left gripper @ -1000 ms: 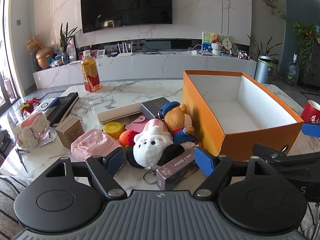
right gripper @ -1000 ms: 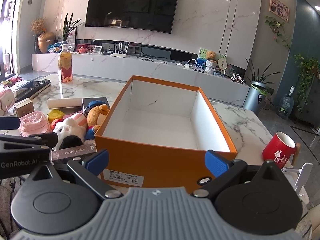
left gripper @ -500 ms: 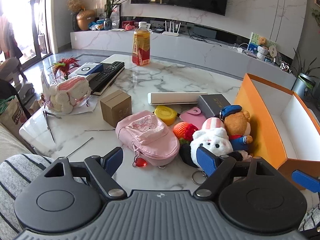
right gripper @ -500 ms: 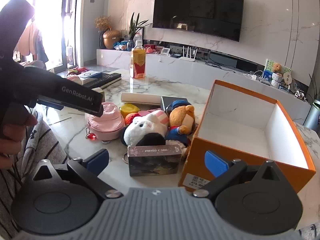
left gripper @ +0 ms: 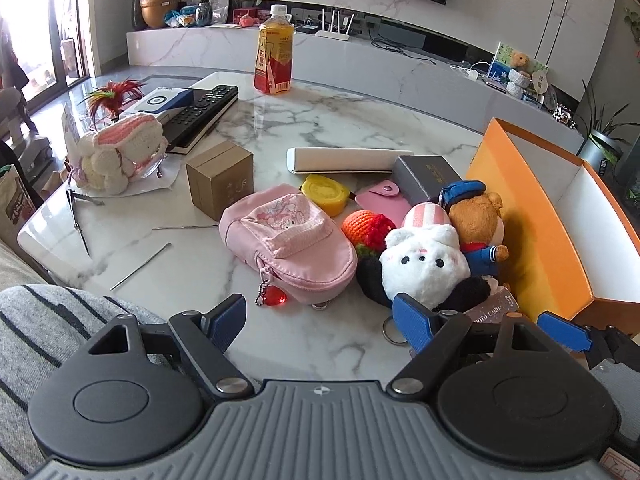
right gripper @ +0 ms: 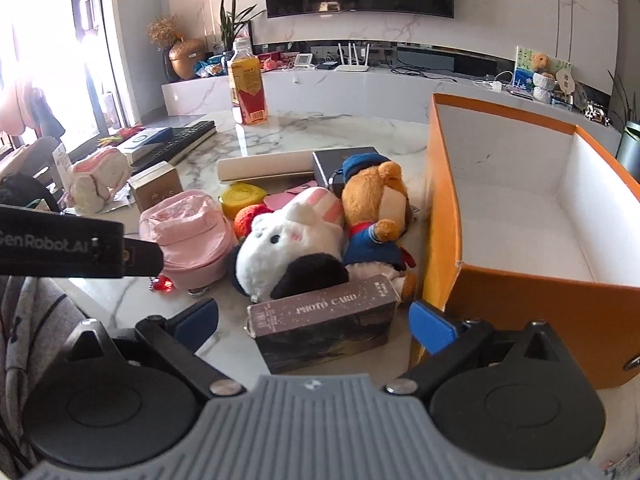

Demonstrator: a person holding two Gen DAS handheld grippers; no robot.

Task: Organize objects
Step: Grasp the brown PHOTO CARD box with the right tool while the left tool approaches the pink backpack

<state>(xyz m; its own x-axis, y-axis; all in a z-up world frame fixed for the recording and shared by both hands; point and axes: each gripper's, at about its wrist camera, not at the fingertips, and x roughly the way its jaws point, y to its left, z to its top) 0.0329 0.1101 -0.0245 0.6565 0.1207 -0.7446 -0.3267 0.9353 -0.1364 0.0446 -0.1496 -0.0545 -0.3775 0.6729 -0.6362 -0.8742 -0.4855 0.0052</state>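
The right tool (right gripper: 314,318) is spread wide, its blue pads flanking a dark box lettered "PHOTO CARD" (right gripper: 324,322) that lies on the marble surface (right gripper: 280,128) between them, untouched. The left tool (left gripper: 320,320), also spread, faces a pink pouch (left gripper: 290,242). An orange box (right gripper: 532,240) stands just right.

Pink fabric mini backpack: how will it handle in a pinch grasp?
The pink fabric mini backpack looks soft, so it probably squashes and sags. The red heart charm on its bead chain would likely dangle. It lies flat, so rolling seems unlikely.
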